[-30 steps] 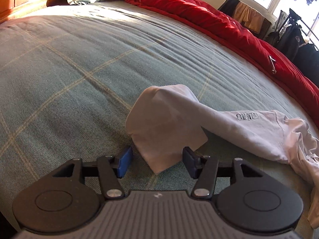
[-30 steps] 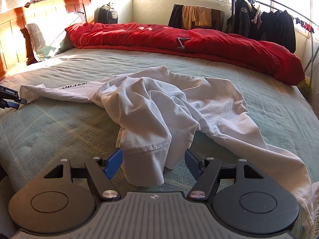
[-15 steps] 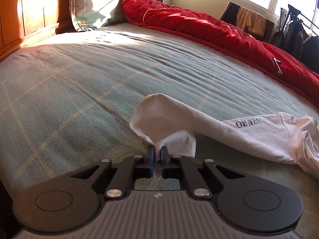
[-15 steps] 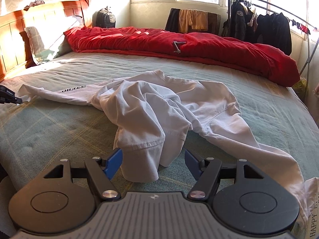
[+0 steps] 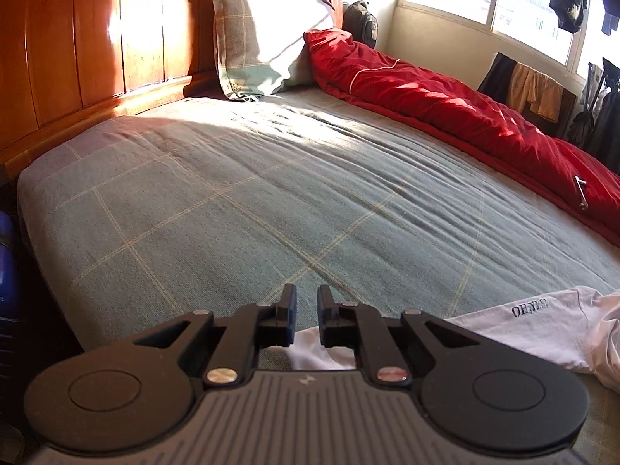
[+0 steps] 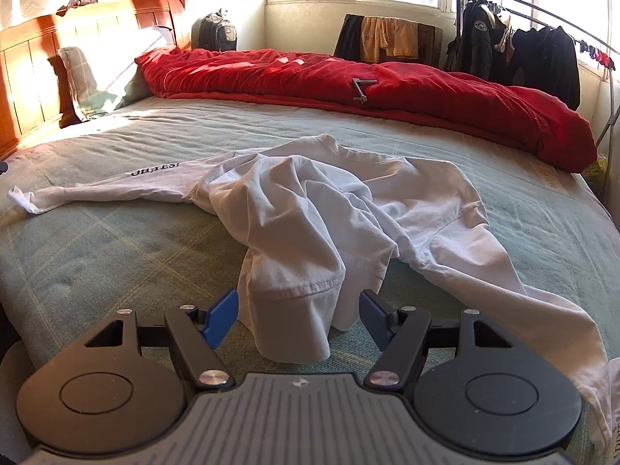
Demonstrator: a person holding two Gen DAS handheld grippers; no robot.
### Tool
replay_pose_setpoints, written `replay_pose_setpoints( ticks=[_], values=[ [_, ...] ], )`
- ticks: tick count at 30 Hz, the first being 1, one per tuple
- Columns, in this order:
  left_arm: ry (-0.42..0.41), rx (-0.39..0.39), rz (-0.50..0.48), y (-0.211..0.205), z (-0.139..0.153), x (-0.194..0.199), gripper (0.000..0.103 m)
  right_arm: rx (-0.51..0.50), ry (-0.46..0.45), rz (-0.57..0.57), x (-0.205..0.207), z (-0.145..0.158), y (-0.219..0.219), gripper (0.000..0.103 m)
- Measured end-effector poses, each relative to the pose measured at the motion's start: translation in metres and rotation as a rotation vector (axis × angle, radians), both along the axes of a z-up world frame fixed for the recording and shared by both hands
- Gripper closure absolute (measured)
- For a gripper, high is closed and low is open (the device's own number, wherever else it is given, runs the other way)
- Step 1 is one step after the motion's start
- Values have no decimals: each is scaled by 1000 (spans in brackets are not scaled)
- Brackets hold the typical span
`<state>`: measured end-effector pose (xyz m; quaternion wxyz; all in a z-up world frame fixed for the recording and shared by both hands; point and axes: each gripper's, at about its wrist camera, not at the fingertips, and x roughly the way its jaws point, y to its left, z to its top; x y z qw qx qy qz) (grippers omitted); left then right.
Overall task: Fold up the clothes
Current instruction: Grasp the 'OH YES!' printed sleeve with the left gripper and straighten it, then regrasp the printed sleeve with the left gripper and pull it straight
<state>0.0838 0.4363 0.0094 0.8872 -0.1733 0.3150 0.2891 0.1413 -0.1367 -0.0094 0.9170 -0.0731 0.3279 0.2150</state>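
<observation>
- The white shirt (image 6: pixel 310 209) lies crumpled on the green checked bed (image 6: pixel 116 255), about in its middle and nearer to the near edge.
- One sleeve (image 6: pixel 116 190) with dark letters is stretched flat toward the headboard (image 5: pixel 97 38) side; its end lies on the sheet.
- The other sleeve runs to the near right corner of the bed.
- The right gripper (image 6: pixel 298 310) stands wide apart at the near edge. A folded hem of the shirt is between its blue pads, but the pads do not press on it.
- The left gripper (image 5: pixel 306 310) has only a narrow gap and its jaws are opening. Between the tips I see only the sheet; some white cloth shows lower, under the fingers.
- A red duvet (image 6: pixel 387 89) lies along the far edge.
- A pillow (image 5: pixel 248 50) leans on the headboard.
</observation>
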Motion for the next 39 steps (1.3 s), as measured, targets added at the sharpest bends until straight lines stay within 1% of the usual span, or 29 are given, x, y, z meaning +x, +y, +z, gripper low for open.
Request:
replay_pose_setpoints(
  ticks=[3, 4, 5, 6, 7, 8, 11, 14, 16, 18, 20, 22, 23, 24, 25, 26, 27, 28, 29, 32, 35, 39],
  values=[
    [-2, 5, -54, -7, 3, 13, 91, -3, 1, -5, 1, 0, 0, 30],
    [-2, 8, -87, -13, 3, 20, 88, -3, 2, -6, 2, 0, -1, 30],
    [0, 1, -132, -21, 2, 30, 79, -3, 2, -7, 2, 0, 0, 30],
    [2, -6, -178, -28, 0, 40, 75, -1, 2, -5, 3, 0, 0, 30],
    [4, -13, -231, -38, -2, 51, 66, 0, 2, -2, 3, 1, 0, 30],
    [12, -16, -287, -50, -6, 64, 61, 1, 1, 1, 3, 1, 0, 30],
    [42, -2, -431, -85, -18, 104, 60, 3, -4, 20, 3, 3, 0, 30],
    [67, 26, -538, -117, -32, 143, 59, 18, -4, 26, 4, 7, -3, 30],
    [80, 25, -582, -129, -42, 164, 58, 25, -10, 22, 4, 8, -6, 29],
    [111, 21, -622, -138, -55, 186, 56, 21, -13, 14, 5, 9, -10, 29],
    [140, 33, -641, -141, -66, 203, 54, 13, -12, 1, 7, 9, -13, 28],
    [164, 71, -645, -140, -77, 211, 54, 10, -9, -13, 10, 7, -17, 28],
    [181, 77, -648, -140, -82, 215, 53, 9, -5, -20, 12, 6, -19, 28],
    [197, 80, -651, -139, -87, 218, 54, 8, 0, -26, 14, 4, -21, 28],
    [204, 60, -657, -138, -92, 219, 57, 7, 5, -32, 16, 2, -22, 28],
    [202, 59, -681, -140, -92, 217, 62, 8, 11, -38, 19, 0, -23, 28],
    [201, 59, -704, -141, -92, 216, 70, 10, 18, -42, 23, -3, -23, 28],
    [203, 60, -724, -144, -90, 216, 89, 11, 25, -46, 26, -6, -24, 28],
    [208, 62, -723, -145, -88, 215, 100, 13, 31, -46, 28, -8, -23, 28],
    [194, 63, -699, -144, -82, 218, 102, 25, 44, -48, 36, -13, -21, 28],
    [175, 57, -666, -136, -76, 232, 102, 35, 45, -49, 40, -14, -20, 28],
    [167, 81, -644, -137, -70, 258, 103, 27, 36, -58, 41, -12, -22, 28]
  ],
)
